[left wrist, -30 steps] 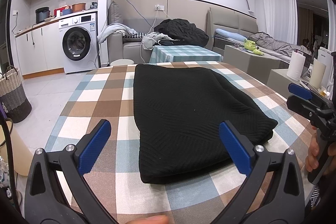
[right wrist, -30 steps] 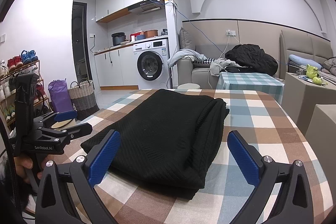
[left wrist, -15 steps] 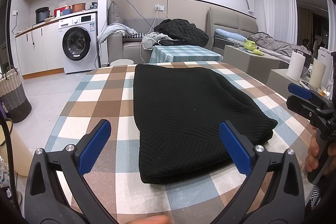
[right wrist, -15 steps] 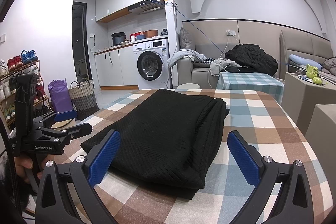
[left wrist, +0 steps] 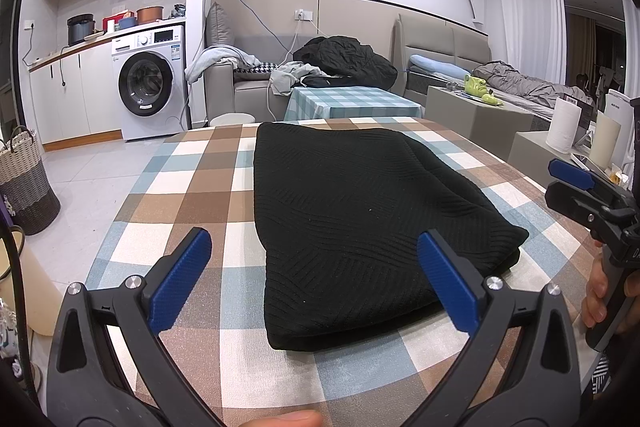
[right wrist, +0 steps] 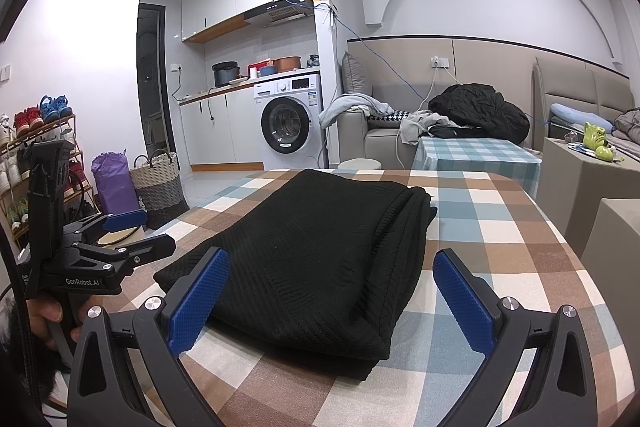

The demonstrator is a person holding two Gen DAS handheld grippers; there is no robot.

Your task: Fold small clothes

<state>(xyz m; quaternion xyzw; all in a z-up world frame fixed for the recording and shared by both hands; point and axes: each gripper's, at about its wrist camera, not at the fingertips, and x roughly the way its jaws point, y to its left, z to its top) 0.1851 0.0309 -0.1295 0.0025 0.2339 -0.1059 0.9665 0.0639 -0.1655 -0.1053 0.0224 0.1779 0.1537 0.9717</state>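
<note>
On checked table (left wrist: 192, 187): folded black knit (left wrist: 360, 211) lies mid-table, bare cloth on every side, long axis running away toward sofa (left wrist: 248, 87). Left gripper (left wrist: 312, 279) and right gripper (right wrist: 332, 291) at near edge, fingers spread wide, holding nothing. Washer (right wrist: 288, 119), basket (right wrist: 158, 183) beyond.

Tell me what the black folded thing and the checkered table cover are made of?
The black garment looks like soft, matte knitted fabric: fine ribbed lines run across it and its folded edges are thick and rounded. The checked tablecloth looks like matte cloth with a slightly grainy weave, though it could be a coated material.
</note>
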